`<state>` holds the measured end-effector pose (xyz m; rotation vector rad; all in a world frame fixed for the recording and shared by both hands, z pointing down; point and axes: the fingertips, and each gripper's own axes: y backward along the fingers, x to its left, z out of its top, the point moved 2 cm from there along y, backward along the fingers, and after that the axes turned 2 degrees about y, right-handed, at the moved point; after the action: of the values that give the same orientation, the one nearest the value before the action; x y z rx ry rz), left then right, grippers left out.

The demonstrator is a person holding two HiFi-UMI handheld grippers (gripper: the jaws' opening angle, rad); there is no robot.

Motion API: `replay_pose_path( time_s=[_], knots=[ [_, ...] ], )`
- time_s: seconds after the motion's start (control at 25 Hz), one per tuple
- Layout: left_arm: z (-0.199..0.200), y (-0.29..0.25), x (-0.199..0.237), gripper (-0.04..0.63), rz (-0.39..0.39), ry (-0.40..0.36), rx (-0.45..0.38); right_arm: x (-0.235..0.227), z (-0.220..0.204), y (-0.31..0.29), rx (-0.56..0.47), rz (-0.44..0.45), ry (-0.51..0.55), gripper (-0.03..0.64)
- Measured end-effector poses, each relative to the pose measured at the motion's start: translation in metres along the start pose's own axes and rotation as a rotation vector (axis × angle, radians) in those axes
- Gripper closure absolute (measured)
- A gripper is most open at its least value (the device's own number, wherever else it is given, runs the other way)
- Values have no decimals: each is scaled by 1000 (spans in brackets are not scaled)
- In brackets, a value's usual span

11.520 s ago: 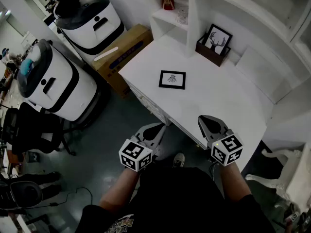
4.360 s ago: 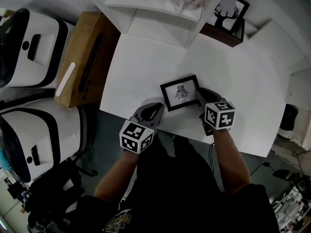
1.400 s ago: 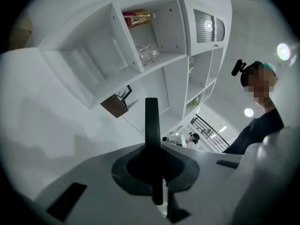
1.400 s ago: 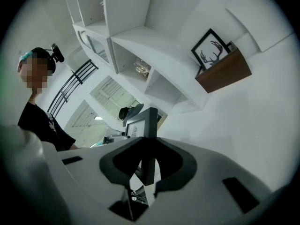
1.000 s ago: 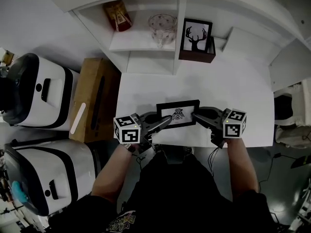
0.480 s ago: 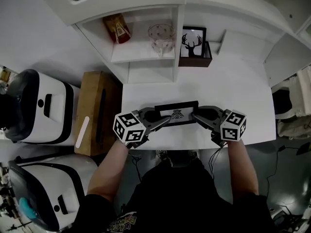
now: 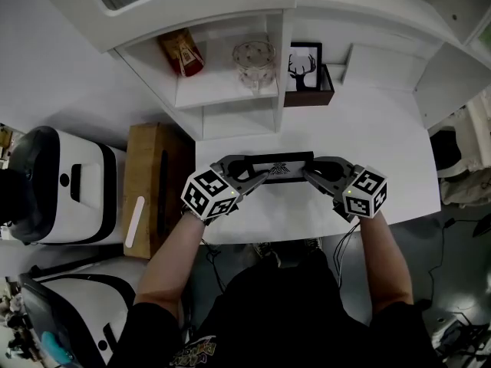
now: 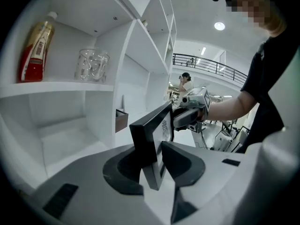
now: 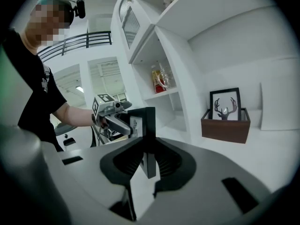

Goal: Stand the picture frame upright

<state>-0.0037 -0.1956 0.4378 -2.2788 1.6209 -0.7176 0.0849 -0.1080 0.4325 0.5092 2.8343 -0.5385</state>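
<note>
The black picture frame stands almost upright on its long edge on the white desk, its print facing the person. My right gripper is shut on the frame's right end, which sits between its pads. My left gripper is at the frame's left end. Its jaws have just been opening. The frame's edge stands between them, with a gap showing on the print side. Each gripper shows in the other's view: the right gripper and the left gripper.
On the shelves behind the desk are a red bottle, a glass jar and a deer picture in a brown box. A cardboard box and white machines stand on the floor at the left.
The frame has tipped up from leaning back to nearly upright and sits a little farther from the desk's front edge. The left gripper has rolled and its jaws have opened around the frame's left end.
</note>
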Motion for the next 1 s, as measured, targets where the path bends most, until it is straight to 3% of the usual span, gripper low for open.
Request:
replay_pose_path(
  time_s=[0.36,1.0],
  knots=[
    [-3,-11,40,474,93,-104,16,-32,-3,-32,59,-98,93,548],
    [-37,-60,113,471,172,-124,97,-106,-47,-87,198,-148,100,543]
  ],
)
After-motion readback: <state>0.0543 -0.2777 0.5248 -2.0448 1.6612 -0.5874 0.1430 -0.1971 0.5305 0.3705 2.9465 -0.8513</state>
